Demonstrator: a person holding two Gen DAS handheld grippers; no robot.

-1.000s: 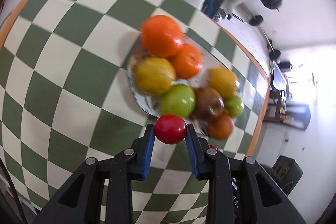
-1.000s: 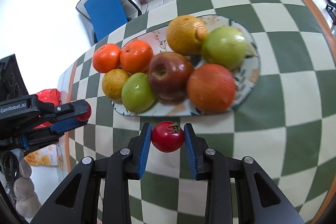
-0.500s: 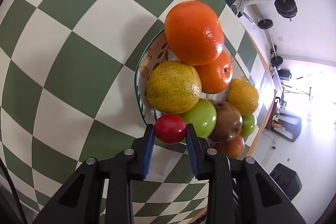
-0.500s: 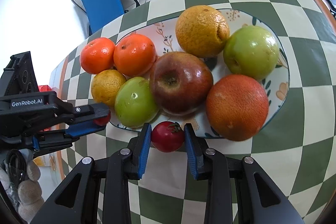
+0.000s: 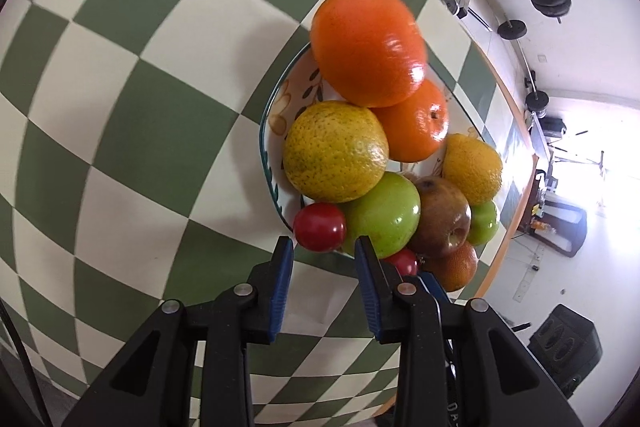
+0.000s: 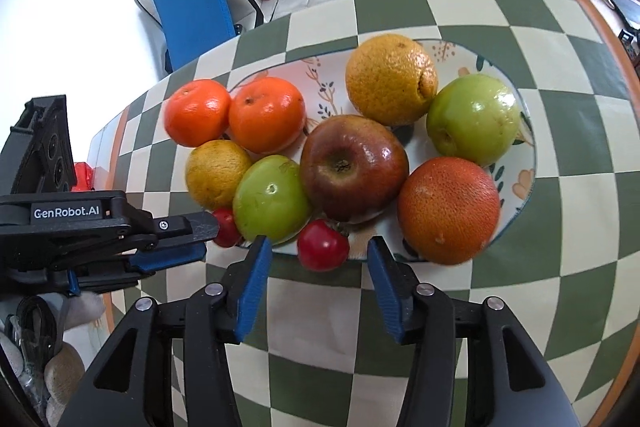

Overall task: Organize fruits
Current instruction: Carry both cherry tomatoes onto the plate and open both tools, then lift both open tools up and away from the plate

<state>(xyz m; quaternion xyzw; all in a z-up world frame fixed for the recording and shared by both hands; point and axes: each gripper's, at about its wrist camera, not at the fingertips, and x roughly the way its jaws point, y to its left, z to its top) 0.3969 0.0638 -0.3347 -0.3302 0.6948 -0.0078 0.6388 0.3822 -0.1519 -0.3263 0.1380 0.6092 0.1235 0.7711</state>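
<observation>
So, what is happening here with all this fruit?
A person is filling a plate of fruit with two handheld grippers. Both are open at the plate's near edge. The right gripper has a small red tomato lying free between its fingers. The left gripper has another tomato just beyond its tips, against a green apple.

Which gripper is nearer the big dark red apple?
Right. The right gripper sits open just in front of the dark red apple, one small tomato between them. The left gripper is off beyond the green apple.
</observation>
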